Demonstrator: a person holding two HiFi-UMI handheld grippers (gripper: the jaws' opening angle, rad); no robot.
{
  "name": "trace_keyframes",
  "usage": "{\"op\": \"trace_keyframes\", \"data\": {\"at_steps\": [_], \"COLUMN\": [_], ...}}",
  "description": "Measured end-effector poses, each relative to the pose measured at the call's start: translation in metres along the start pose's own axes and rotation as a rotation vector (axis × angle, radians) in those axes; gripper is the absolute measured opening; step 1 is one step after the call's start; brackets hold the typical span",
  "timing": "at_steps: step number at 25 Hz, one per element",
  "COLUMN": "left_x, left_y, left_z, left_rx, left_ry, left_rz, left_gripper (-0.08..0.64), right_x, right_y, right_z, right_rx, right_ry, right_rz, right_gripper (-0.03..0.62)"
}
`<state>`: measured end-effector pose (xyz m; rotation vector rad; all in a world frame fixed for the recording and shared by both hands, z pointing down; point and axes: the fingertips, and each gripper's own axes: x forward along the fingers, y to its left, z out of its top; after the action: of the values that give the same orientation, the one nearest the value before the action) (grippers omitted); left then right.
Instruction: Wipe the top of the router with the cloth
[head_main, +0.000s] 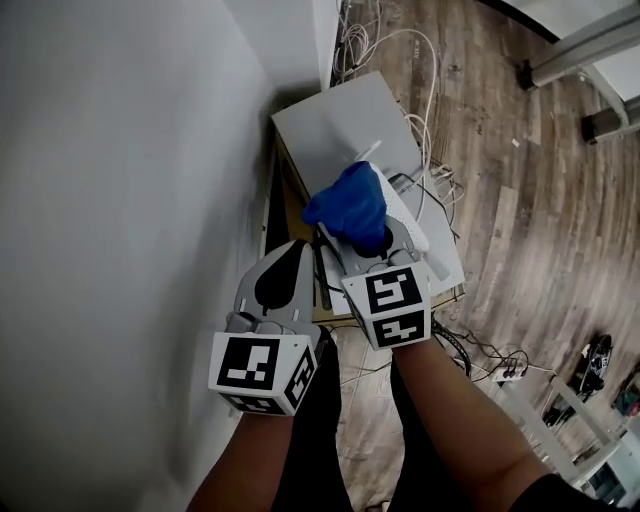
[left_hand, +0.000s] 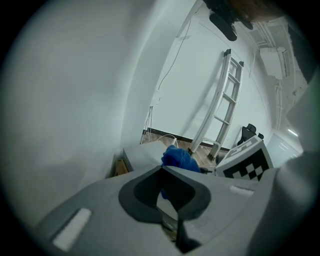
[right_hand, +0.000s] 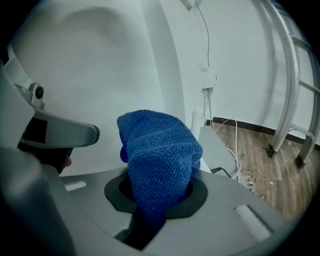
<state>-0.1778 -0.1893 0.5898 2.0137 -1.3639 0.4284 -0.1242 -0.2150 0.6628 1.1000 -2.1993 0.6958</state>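
Head view: right gripper (head_main: 368, 248) clamped on blue cloth (head_main: 348, 205), cloth over white router (head_main: 414, 234). Left gripper (head_main: 296, 248) just left of router, jaws together, empty.

The cabinet (head_main: 335, 120) stands against the wall (head_main: 120, 200) at left, with cables (head_main: 428, 125) on the floor (head_main: 530, 200) to its right. Nearer the person lies the router (head_main: 440, 262), the cloth (head_main: 350, 205) over it, between the right gripper's (head_main: 368, 245) jaws. The left gripper (head_main: 295, 250) hangs just left, beside the wall
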Motion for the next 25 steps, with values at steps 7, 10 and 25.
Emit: {"op": "trace_keyframes", "data": {"at_steps": [7, 10, 25], "left_x": [-0.001, -0.001, -0.002], "left_y": [0.009, 0.009, -0.014], "left_z": [-0.009, -0.010, -0.037], "left_rx": [-0.016, -0.003, 0.017], "left_ry": [0.024, 0.024, 0.064], "left_rz": [0.019, 0.024, 0.031], "left_gripper": [0.000, 0.000, 0.000], "right_x": [0.007, 0.002, -0.049], "right_y": [0.025, 0.039, 0.061], "right_z": [-0.011, -0.022, -0.121], "right_rx": [-0.031, -0.039, 0.007], "right_ry": [0.031, 0.047, 0.178], "right_rz": [0.062, 0.093, 0.162], "right_gripper": [0.103, 0.103, 0.103]}}
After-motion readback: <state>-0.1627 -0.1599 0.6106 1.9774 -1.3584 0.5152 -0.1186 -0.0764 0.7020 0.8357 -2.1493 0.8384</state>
